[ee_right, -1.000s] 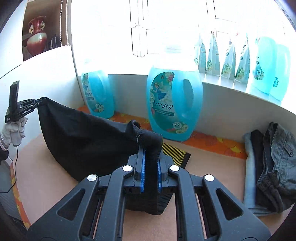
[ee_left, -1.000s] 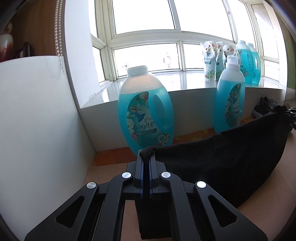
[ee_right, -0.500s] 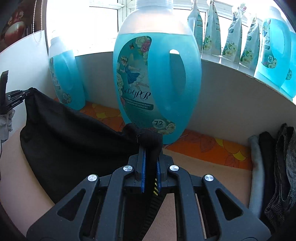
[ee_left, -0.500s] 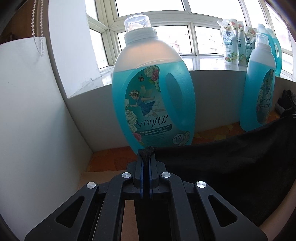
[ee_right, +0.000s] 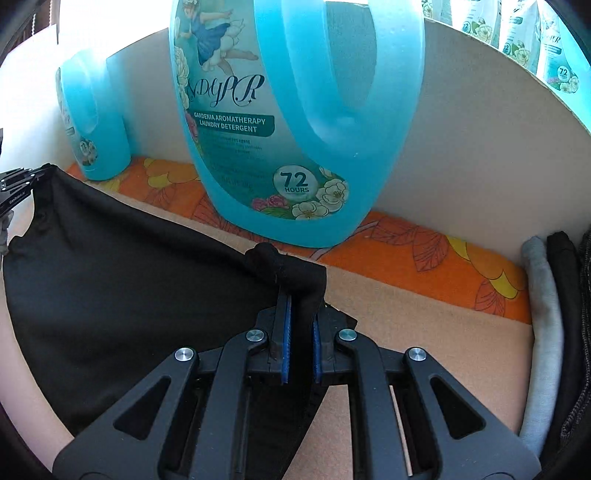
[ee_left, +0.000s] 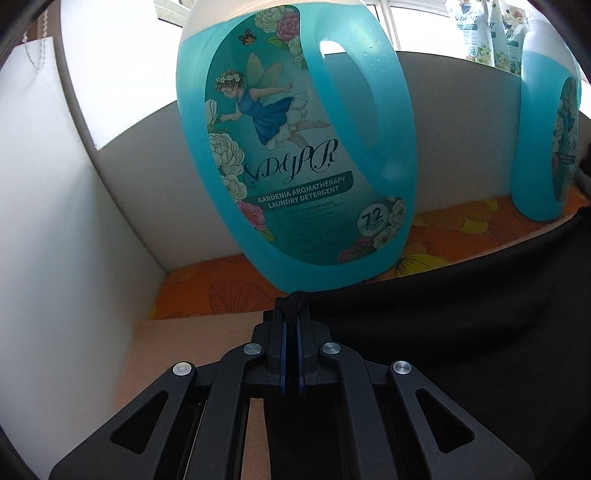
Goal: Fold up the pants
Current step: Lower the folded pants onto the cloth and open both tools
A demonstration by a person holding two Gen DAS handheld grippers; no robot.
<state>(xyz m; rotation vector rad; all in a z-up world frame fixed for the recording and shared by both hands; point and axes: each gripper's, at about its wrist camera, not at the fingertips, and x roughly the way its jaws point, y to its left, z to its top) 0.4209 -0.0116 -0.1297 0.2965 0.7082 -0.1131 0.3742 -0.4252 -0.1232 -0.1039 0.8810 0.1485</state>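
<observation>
Black pants (ee_left: 461, 332) hang stretched between my two grippers, low over the tan table top. My left gripper (ee_left: 291, 310) is shut on one corner of the pants, right in front of a big blue detergent jug (ee_left: 295, 147). In the right wrist view the pants (ee_right: 129, 295) spread to the left, and my right gripper (ee_right: 299, 295) is shut on a bunched corner of them. The left gripper (ee_right: 22, 181) shows at the far left edge of that view, holding the other corner. The cloth's lower part drapes below the jaws and hides them partly.
Two large blue detergent jugs (ee_right: 280, 122) (ee_right: 92, 129) stand on an orange flowered cloth (ee_right: 424, 266) along the white back wall. Folded grey and dark clothes (ee_right: 546, 332) are stacked at the right. A white side panel (ee_left: 55, 240) closes the left. Pouches line the window sill (ee_right: 517, 33).
Both grippers have come down and forward towards the back wall with the pants stretched between them. The jugs now loom much larger and the cloth sits lower over the table.
</observation>
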